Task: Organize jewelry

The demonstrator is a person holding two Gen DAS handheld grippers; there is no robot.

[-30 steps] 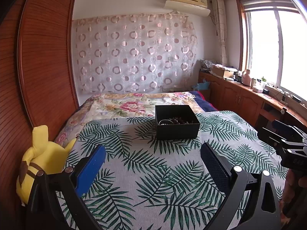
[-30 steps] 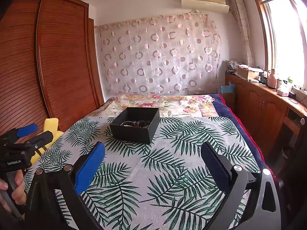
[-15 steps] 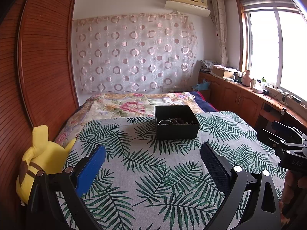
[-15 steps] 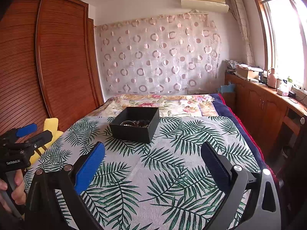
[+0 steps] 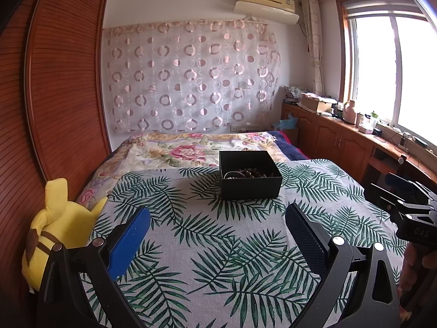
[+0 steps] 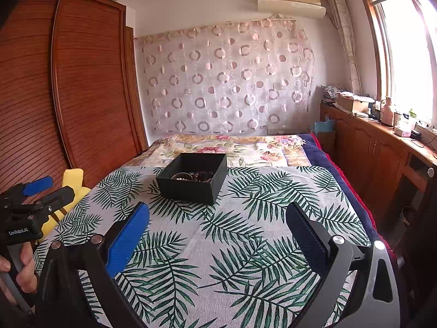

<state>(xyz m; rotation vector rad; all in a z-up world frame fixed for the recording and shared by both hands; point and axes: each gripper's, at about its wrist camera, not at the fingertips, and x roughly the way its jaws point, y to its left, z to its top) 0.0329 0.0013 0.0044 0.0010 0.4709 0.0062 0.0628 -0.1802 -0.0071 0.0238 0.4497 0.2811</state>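
Two grippers: both are held above the bed, and neither one touches anything.
Left gripper (image 5: 217, 231): its fingers are spread wide, with nothing between them. It is near the black box, on the side closest to the camera.
Right gripper (image 6: 217, 228): its fingers are spread wide too, and hold nothing. It is also near the black box, on the side closest to the camera.
Black box (image 5: 250, 174): it has no lid and sits on the palm-leaf cloth (image 5: 218, 248), about in the middle of the bed.
Jewelry (image 5: 247, 174): dark beads and a shiny ring shape lie in a heap inside the black box. The pieces are too small to tell apart.
Flowered blanket (image 5: 188, 150): it covers the bed behind the black box.
Yellow plush toy (image 5: 57, 227): it leans at the bed's edge, well to the left of the black box, next to the wooden wardrobe (image 5: 62, 87).
Circle curtain (image 5: 191, 73): it hangs on the wall far behind the black box.
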